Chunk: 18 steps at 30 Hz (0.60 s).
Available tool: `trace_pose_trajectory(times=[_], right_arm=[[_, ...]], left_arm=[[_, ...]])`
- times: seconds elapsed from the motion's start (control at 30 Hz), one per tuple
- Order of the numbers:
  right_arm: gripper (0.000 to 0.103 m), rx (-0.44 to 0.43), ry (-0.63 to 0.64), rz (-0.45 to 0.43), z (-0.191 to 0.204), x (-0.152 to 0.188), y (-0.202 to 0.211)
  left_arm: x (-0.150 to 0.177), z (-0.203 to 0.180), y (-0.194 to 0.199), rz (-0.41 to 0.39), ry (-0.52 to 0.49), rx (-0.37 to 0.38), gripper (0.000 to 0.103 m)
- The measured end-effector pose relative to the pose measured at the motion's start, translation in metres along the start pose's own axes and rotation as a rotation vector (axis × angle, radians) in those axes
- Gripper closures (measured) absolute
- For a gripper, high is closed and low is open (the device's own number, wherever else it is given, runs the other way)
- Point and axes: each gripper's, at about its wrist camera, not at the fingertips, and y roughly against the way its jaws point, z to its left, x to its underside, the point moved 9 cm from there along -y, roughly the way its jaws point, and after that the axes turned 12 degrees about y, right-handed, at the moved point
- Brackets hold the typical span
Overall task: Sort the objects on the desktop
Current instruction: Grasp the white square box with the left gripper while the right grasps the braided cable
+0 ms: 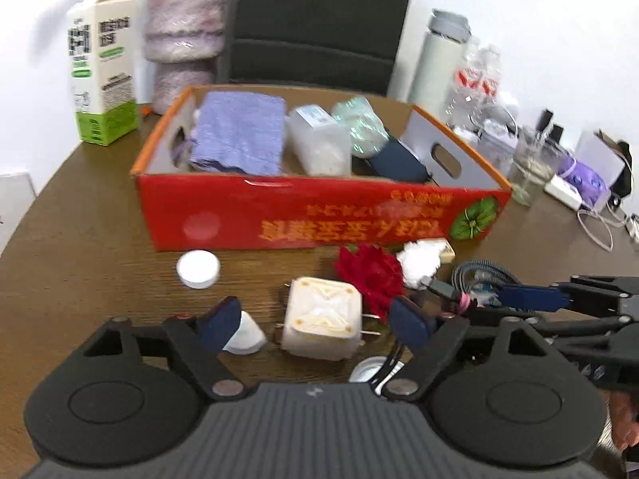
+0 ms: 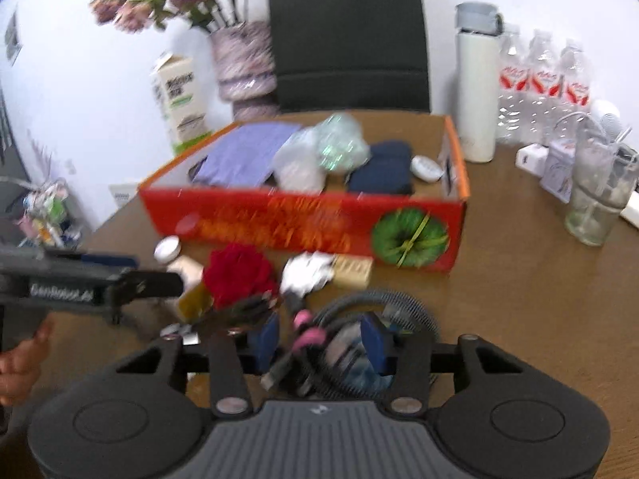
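A red cardboard box (image 1: pixel 319 215) (image 2: pixel 303 219) stands mid-table and holds a purple cloth (image 1: pixel 239 131), a clear tub, a greenish bag and a navy case. In front of it lie a white cap (image 1: pixel 198 269), a red flower (image 1: pixel 371 275) (image 2: pixel 239 275), a white fluffy ball (image 1: pixel 419 263) and a coiled grey cable (image 1: pixel 487 275) (image 2: pixel 379 303). My left gripper (image 1: pixel 315 321) is open, its fingers on either side of a cream square box (image 1: pixel 321 321) without touching it. My right gripper (image 2: pixel 319 339) is open around the cable bundle and its pink tie (image 2: pixel 309 335).
A milk carton (image 1: pixel 104 68) and a purple vase (image 1: pixel 183 40) stand behind the box on the left, with a dark chair (image 1: pixel 319 20) behind them. A white thermos (image 1: pixel 439 60), water bottles (image 2: pixel 543 80) and a glass (image 2: pixel 599 199) crowd the right side. A metal lid (image 1: pixel 367 369) lies near my left gripper.
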Motion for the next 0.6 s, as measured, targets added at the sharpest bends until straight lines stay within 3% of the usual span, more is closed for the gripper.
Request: trace_pose_trajectory(times=[0.07, 0.13, 0.2, 0.3, 0.43, 0.6], right_arm=[[0.064, 0.022, 0.027, 0.013, 0.005, 0.004, -0.007], [0.067, 0.015, 0.038, 0.006, 0.008, 0.003, -0.011], [0.071, 0.001, 0.035, 0.007, 0.01, 0.003, -0.015], [0.085, 0.009, 0.037, 0.003, 0.01, 0.004, -0.022], [0.087, -0.019, -0.04, -0.053, 0.006, -0.001, -0.012], [0.087, 0.001, -0.036, -0.119, 0.004, -0.011, 0.017]], left_arm=[[0.004, 0.0, -0.008, 0.024, 0.004, -0.015, 0.042], [0.006, 0.0, -0.009, 0.007, 0.002, -0.013, 0.05], [0.006, 0.001, -0.01, 0.008, 0.004, -0.009, 0.05], [0.006, 0.002, -0.008, 0.004, -0.002, -0.012, 0.051], [0.005, 0.005, 0.003, -0.023, 0.015, -0.013, 0.051], [-0.008, -0.002, 0.03, -0.086, 0.045, 0.008, 0.052]])
